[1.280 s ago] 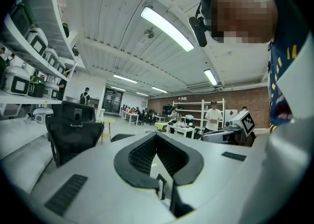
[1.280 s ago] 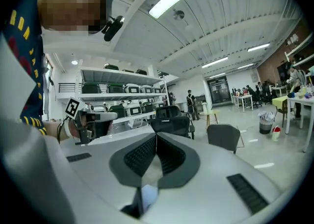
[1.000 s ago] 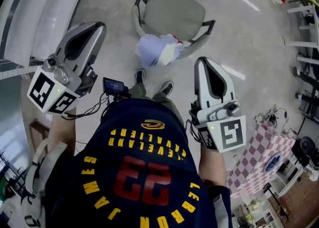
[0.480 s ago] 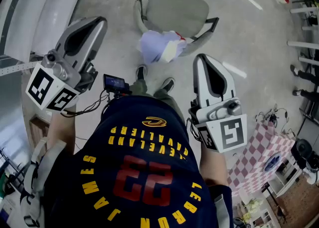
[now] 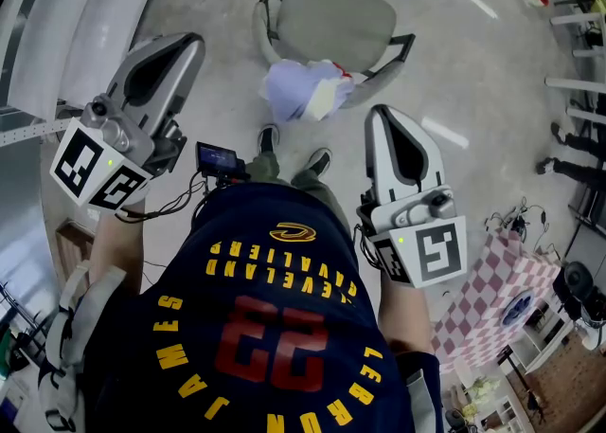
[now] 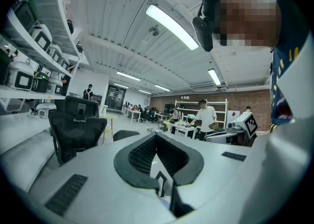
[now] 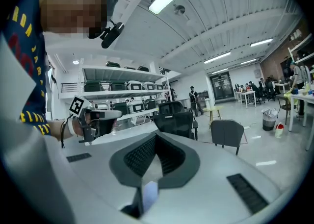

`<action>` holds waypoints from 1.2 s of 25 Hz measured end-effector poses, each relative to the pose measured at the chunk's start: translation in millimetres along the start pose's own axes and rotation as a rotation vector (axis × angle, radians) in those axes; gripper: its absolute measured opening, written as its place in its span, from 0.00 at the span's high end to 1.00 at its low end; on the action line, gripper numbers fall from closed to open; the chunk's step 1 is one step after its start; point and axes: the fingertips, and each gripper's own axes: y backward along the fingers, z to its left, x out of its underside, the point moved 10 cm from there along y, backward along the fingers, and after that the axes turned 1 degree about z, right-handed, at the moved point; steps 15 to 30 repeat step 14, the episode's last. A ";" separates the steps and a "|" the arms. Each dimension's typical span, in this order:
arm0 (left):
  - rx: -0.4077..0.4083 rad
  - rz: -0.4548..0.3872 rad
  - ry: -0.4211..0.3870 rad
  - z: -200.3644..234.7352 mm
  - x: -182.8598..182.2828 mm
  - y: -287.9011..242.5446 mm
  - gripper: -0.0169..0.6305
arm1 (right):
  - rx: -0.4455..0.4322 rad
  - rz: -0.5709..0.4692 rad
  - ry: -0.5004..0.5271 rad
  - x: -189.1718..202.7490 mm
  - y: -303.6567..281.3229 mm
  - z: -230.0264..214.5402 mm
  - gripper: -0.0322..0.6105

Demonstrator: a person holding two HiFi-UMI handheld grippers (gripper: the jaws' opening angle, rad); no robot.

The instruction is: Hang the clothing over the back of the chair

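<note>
Concrete floor point(image 5: 204, 71) is filling the head view, and we're standing close to one grey chair point(image 5: 331, 14), with our two shoes point(image 5: 267, 145) just short of it. One bundle of pale clothing point(image 5: 305, 88) is lying bunched on the chair's near edge, touching it. We're not managing to tell whether that edge is the backrest's top or the seat's front lip. So we're reading two fits: cloth parked on the seat and waiting to go over the back, or cloth already laid over the back. We're counting two tools, left tool point(image 5: 180, 50) and right tool point(image 5: 386, 123), held either side of the bundle and well apart from it. One checkered cloth point(image 5: 492, 298) is sitting at lower right.

Left gripper view: jaws are pressing together with nothing between them. We're looking out at one black mesh chair point(image 6: 73, 130).

Right gripper view: jaws are likewise clenched and empty. A pale sliver is showing low through the slot, too little to name. We're counting one distant grey chair point(image 7: 226, 134) and at least one black office chair point(image 7: 177, 120).

Doing it well, on either reading: we're judging that the cloth needs to be straddling the rail, spread out, with similar weight on both sides. Balled up like this, light fabric is likely slipping off.
</note>
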 end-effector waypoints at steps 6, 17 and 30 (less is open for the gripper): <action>-0.004 0.001 0.007 3.4 1.7 0.1 0.97 | 0.002 0.006 -0.005 3.1 -2.5 -1.2 0.94; -0.005 0.003 0.010 6.8 1.2 3.3 0.97 | -0.007 0.013 -0.010 5.2 -7.1 4.3 0.94; -0.005 0.003 0.010 6.8 1.2 3.3 0.97 | -0.007 0.013 -0.010 5.2 -7.1 4.3 0.94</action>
